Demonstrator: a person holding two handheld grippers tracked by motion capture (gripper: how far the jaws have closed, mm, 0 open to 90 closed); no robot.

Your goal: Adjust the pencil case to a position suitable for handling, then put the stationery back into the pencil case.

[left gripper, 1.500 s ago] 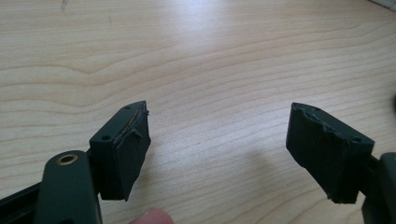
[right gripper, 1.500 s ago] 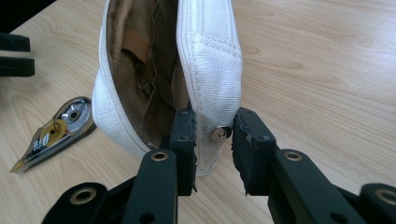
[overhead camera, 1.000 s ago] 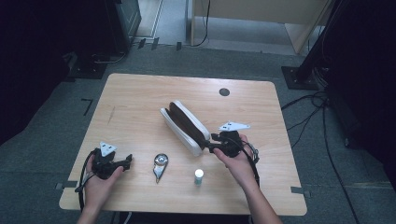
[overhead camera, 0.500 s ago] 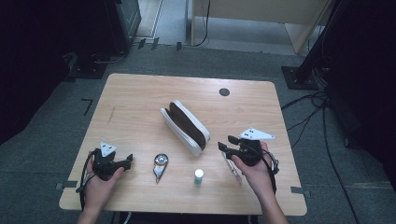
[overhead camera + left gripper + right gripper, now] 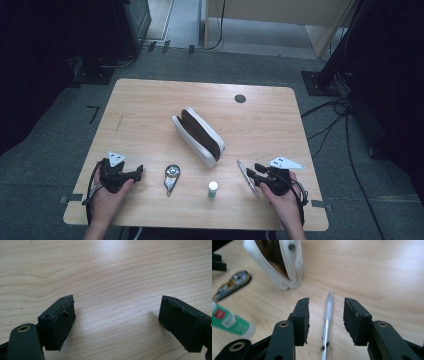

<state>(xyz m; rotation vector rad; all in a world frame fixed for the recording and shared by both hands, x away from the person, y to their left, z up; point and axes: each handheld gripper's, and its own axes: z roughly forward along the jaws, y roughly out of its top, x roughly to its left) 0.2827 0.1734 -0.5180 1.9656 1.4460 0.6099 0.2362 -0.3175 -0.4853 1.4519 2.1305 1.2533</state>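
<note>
A silver pen [image 5: 325,325] lies flat on the wooden table [image 5: 150,115], near the front right [image 5: 246,176]. My right gripper [image 5: 327,302] straddles it low over the wood. Its jaws have just been closing, with the pen between them, and gaps still show on both sides. In the high view this right gripper [image 5: 252,172] points left. At the front left my left gripper [image 5: 137,171] rests on the table. Its jaws [image 5: 117,305] have just been opening and stand wide apart over bare wood.
An open white pencil case [image 5: 197,135] with a brown inside lies slanted at the table's middle, just beyond the pen tip [image 5: 295,267]. A correction tape [image 5: 171,177] and a green glue stick [image 5: 213,189] lie between the two hands. A black round spot [image 5: 240,98] marks the far side.
My right gripper has drawn back from the pencil case's end toward the front edge and sunk over the pen, its jaws narrower. The left hand has stayed put.
</note>
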